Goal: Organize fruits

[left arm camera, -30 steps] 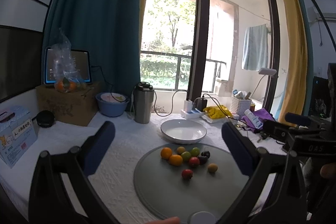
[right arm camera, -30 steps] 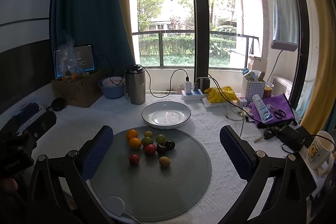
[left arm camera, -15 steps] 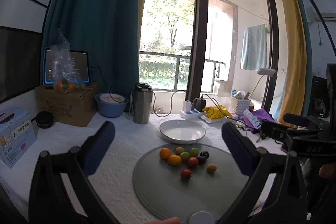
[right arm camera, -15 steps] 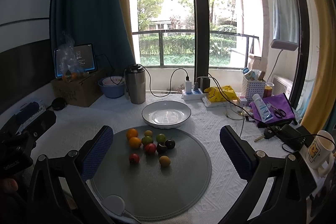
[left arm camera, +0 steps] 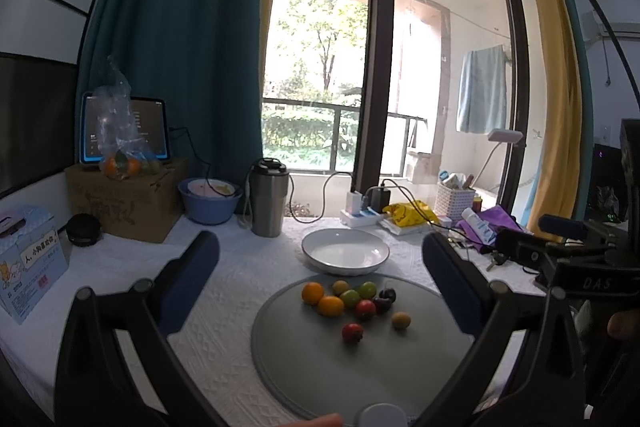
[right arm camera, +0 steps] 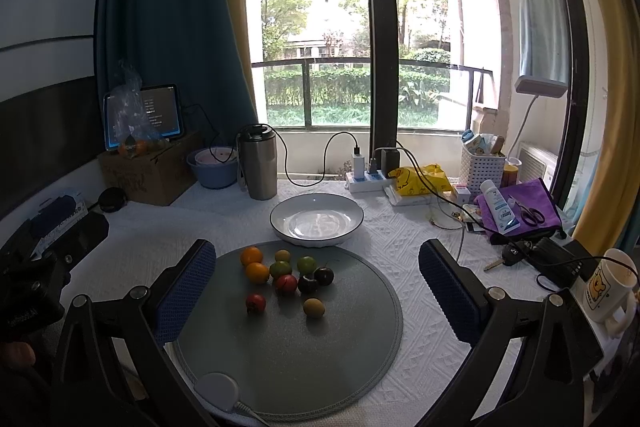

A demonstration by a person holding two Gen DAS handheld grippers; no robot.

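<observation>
Several small fruits lie on a round grey mat (left arm camera: 312, 379) (right arm camera: 288, 359): two oranges (left arm camera: 313, 292) (right arm camera: 251, 255), green ones (right arm camera: 306, 264), red ones (left arm camera: 352, 332) (right arm camera: 255, 302), dark plums (right arm camera: 323, 275) and a yellowish one (right arm camera: 313, 307). An empty white plate (left arm camera: 345, 251) (right arm camera: 317, 219) stands just behind the mat. My left gripper (left arm camera: 320, 267) is open and empty, held above the mat's near side. My right gripper (right arm camera: 318, 275) is open and empty, held above the mat.
A steel tumbler (right arm camera: 258, 163), a blue bowl (right arm camera: 214, 167), a cardboard box (right arm camera: 148, 175) with bagged oranges and a tablet stand at the back left. A power strip with cables (right arm camera: 368, 175), yellow bag, white basket, purple cloth and mug (right arm camera: 610, 287) crowd the right.
The left gripper's view has drifted slightly, with the mat and fruits shifting a little left. The right gripper has hardly moved. Both stay open.
</observation>
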